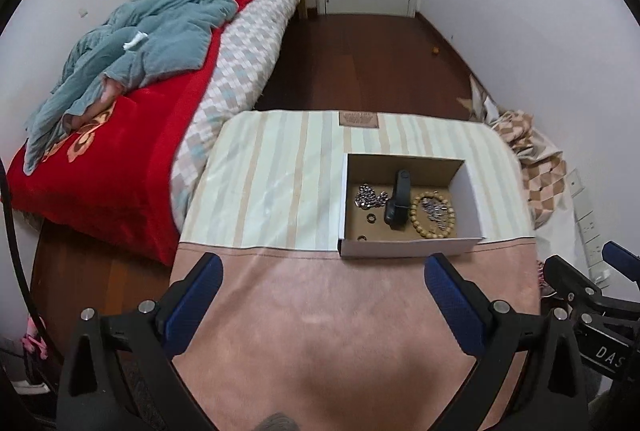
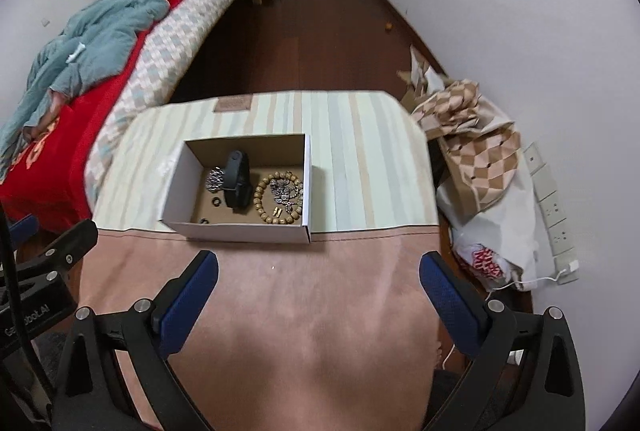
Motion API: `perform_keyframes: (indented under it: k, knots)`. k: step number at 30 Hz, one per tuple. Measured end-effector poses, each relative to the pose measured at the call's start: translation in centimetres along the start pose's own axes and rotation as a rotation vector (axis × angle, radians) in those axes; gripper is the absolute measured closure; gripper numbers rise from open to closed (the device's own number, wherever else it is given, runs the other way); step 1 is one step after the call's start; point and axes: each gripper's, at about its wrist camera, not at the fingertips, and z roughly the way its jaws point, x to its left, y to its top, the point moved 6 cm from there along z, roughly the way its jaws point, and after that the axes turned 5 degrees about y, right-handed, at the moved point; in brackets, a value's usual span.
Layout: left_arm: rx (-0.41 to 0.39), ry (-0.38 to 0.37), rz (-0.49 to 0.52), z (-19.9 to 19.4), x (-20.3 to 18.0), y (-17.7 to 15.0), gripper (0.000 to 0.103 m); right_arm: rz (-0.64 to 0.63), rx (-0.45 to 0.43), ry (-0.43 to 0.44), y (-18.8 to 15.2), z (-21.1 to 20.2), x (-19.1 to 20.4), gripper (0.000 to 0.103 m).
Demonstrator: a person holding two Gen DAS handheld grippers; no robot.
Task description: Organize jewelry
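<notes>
An open cardboard box stands on the cloth-covered table. Inside lie a wooden bead bracelet with a silver chain in its ring, a black wristband, a silver chain heap and two small dark rings. My left gripper is open and empty, above the pink cloth short of the box. My right gripper is open and empty, also short of the box.
The table has a striped cloth at the back and pink cloth in front. A bed with red and teal blankets lies left. Bags and checked cloth pile at the right by the wall sockets.
</notes>
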Motion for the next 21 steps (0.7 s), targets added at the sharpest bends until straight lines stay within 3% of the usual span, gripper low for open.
perform_keyframes:
  k: [10,21]
  knots:
    - [-0.096,-0.019,-0.002,-8.6,1.0,-1.4,0.000,-0.023,-0.134,-0.006,-2.4,-11.1,1.1,0.001]
    - [-0.179,-0.035,-0.024,-15.9,2.5,-1.3,0.000,-0.060,-0.276,-0.006,-2.6,-21.2,2.6,0.001]
